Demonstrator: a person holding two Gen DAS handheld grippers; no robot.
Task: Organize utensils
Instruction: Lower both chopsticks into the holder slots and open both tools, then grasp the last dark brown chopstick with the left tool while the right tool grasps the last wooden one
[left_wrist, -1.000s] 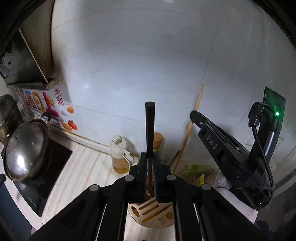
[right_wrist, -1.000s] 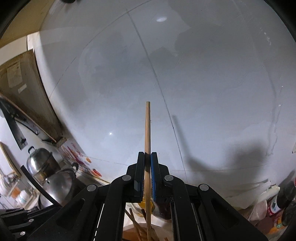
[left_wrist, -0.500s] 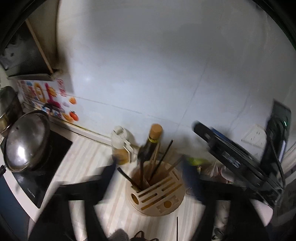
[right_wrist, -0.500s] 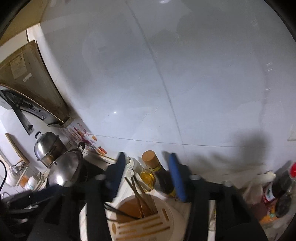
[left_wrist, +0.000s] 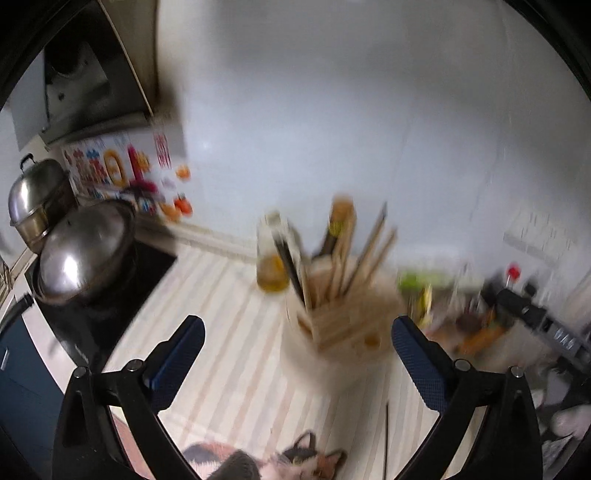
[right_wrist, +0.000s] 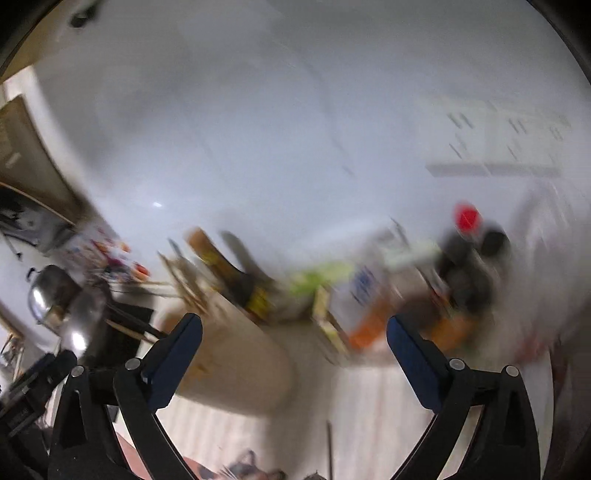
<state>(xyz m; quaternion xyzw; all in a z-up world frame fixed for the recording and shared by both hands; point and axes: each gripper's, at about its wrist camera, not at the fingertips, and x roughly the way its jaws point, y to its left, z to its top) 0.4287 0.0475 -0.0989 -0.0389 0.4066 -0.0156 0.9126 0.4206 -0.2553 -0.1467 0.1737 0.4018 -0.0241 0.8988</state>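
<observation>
**Both grippers spread wide, nothing held, holder full of sticks**

Left wrist view first. The left gripper (left_wrist: 297, 334) is seen with its blue-padded jaws spread wide apart and nothing pinched between them. The round pale wooden utensil holder (left_wrist: 343, 332) is found between the fingertips, a bit toward 1 o'clock, standing on the striped pale countertop (left_wrist: 221, 314). Several wooden and dark chopsticks (left_wrist: 364, 254) are stuck in its top, fanned out and tilted. A clear oil bottle (left_wrist: 271, 266) is placed just behind it at 11 o'clock, and a dark bottle with a tan cap (left_wrist: 338, 225) at 12. One thin dark stick (left_wrist: 386, 435) is left lying on the counter at 5 o'clock. A shiny steel pot lid (left_wrist: 81, 254) is spotted at 9 o'clock. Everything is pretty smeared.

Right wrist view. The right gripper (right_wrist: 294, 332) is likewise held with jaws far apart and empty. The same holder (right_wrist: 236, 358) is seen at 8 o'clock, just beside the left finger, with the chopsticks (right_wrist: 181, 273) leaning out toward 10. The thin stick (right_wrist: 329, 450) is seen at 6 o'clock. Blurred packets and a red-capped dark bottle (right_wrist: 467, 240) are crowded at 2 o'clock.
</observation>
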